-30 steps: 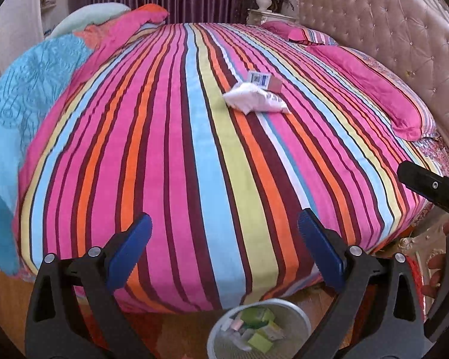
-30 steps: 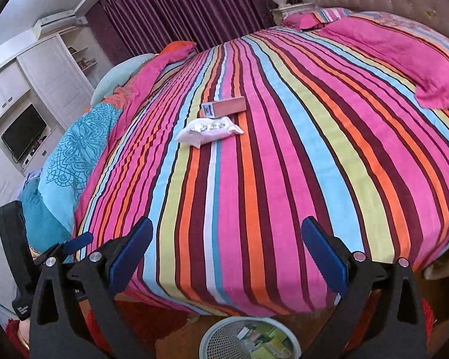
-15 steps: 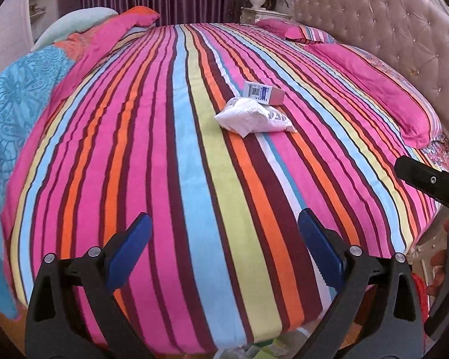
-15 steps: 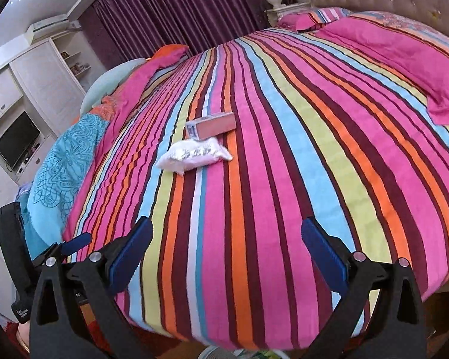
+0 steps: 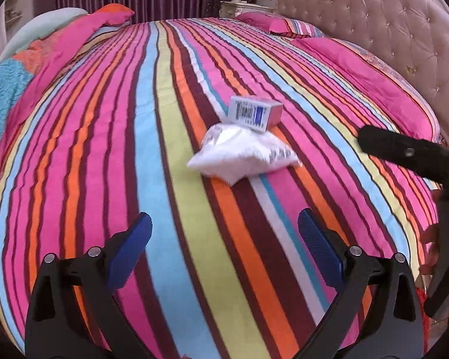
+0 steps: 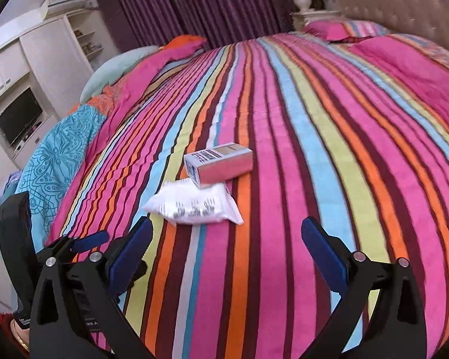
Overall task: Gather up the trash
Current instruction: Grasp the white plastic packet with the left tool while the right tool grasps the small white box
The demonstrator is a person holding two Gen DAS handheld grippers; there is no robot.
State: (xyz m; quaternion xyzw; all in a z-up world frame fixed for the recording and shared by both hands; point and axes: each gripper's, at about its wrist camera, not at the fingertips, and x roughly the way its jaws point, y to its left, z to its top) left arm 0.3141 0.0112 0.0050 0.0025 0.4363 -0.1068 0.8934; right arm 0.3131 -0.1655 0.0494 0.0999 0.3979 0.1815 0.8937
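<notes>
Two pieces of trash are seen mid-bed on the striped bedspread [image 5: 170, 179]: a white plastic packet [image 5: 242, 155] and a small pink-and-white box [image 5: 256, 112], its near end touching or slightly overlapping the packet's far edge. Both grippers are held spread wide and empty, aimed at the pair, presumably lined up for a pick: left gripper [image 5: 224, 239], right gripper [image 6: 226, 243]. A barcode and blue panel are visible on the box end; dark print on the packet is too blurred to be read. No brand can be made out.
</notes>
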